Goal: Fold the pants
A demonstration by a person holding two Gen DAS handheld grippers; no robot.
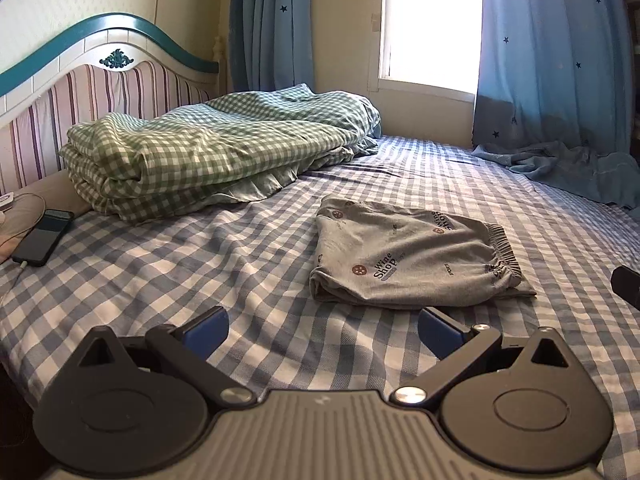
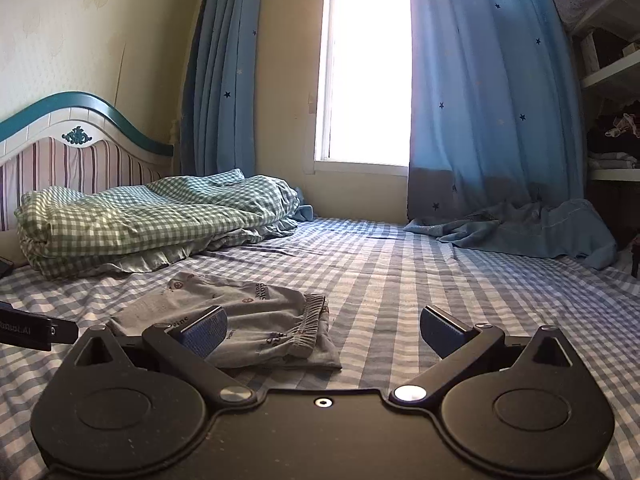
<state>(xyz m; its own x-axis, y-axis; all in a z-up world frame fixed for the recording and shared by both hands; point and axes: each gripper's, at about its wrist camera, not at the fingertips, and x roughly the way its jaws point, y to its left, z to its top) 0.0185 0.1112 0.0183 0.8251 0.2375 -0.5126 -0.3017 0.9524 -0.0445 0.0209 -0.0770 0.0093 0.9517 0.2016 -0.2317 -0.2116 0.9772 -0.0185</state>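
Neatly folded, the grey pants (image 1: 404,258) lie as a compact bundle on the blue-and-white checked bedsheet (image 1: 240,280), their gathered elastic waistband turned to the right and the words "Wine Shop" printed on the top layer. The left gripper (image 1: 322,330) hangs over the sheet just short of the bundle, its blue-padded fingers (image 1: 206,330) spread wide with nothing but bare sheet between them. The right gripper (image 2: 322,330) is likewise released, its fingers wide apart and holding nothing; in its view the pants (image 2: 256,320) sit low on the left, partly behind its left finger (image 2: 204,330), apart from the pads. A dark edge of the right gripper shows at the right border of the left wrist view, well clear of the pants. Farther up the bed, a green gingham duvet (image 1: 208,148) is folded against the striped headboard (image 1: 80,96). A dark phone (image 1: 42,238) with a cable plugged in rests near the left edge of the bed. Blue star-print curtains (image 2: 484,92) frame a bright window (image 2: 368,64), and the hem of the right one pools on the far corner of the sheet.
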